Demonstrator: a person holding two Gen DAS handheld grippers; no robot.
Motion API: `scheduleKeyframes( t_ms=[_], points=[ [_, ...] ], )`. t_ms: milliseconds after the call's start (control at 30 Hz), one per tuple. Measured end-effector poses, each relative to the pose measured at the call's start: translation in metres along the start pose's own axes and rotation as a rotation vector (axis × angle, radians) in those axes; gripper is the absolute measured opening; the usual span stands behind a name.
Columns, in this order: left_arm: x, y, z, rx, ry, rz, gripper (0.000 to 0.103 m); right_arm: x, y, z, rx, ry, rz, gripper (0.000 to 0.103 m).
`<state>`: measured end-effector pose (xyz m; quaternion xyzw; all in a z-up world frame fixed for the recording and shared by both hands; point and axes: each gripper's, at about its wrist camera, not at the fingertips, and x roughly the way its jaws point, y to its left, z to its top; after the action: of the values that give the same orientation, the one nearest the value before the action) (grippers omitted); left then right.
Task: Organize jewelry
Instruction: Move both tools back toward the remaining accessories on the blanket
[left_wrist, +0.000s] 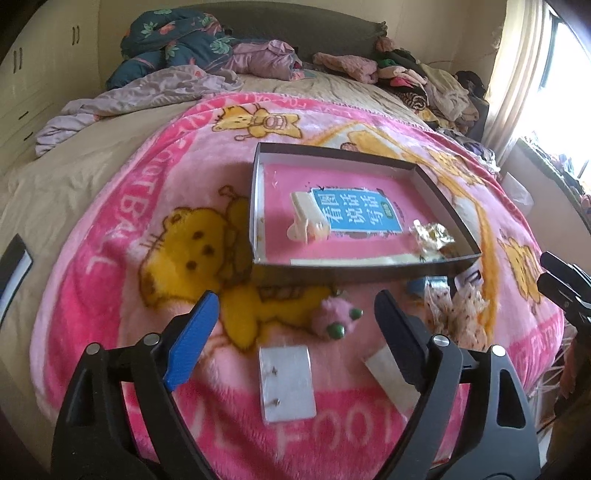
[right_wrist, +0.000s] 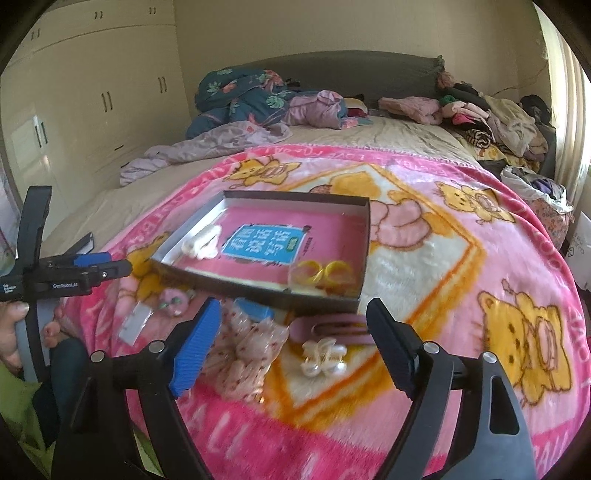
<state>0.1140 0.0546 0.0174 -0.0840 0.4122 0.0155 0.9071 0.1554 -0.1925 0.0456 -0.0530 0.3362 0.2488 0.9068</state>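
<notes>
A shallow dark box (left_wrist: 448, 201) (right_wrist: 258, 291) with a pink book inside lies on the pink blanket. In it are a cream hair clip (left_wrist: 308, 219) (right_wrist: 201, 242) and a clear bag with yellow rings (left_wrist: 432, 238) (right_wrist: 325, 275). Before the box lie a pink fuzzy ornament (left_wrist: 334, 317) (right_wrist: 173, 301), an earring card (left_wrist: 286, 382) (right_wrist: 136, 323), a floral scrunchie (left_wrist: 458, 314) (right_wrist: 245, 350), a pink clip (right_wrist: 328, 328) and a pearl claw clip (right_wrist: 323, 358). My left gripper (left_wrist: 295, 325) is open above the ornament and card. My right gripper (right_wrist: 291, 332) is open over the scrunchie and clips. Neither holds anything.
The pink cartoon blanket (left_wrist: 110, 258) covers the near end of a bed. Crumpled quilts (right_wrist: 243, 96) and piled clothes (right_wrist: 491, 122) lie at the far end. Wardrobes (right_wrist: 92, 85) stand left, a curtained window (left_wrist: 524, 74) right. A hand (right_wrist: 14, 325) holds the left gripper.
</notes>
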Motion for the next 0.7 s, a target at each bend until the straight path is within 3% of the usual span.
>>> scheduleKeyframes(
  t_ms=[700],
  points=[
    [0.005,0.002,-0.048,0.022,0.059,0.042,0.078,0.014,0.031,-0.045,-0.026,0.085,0.039,0.079]
  ],
)
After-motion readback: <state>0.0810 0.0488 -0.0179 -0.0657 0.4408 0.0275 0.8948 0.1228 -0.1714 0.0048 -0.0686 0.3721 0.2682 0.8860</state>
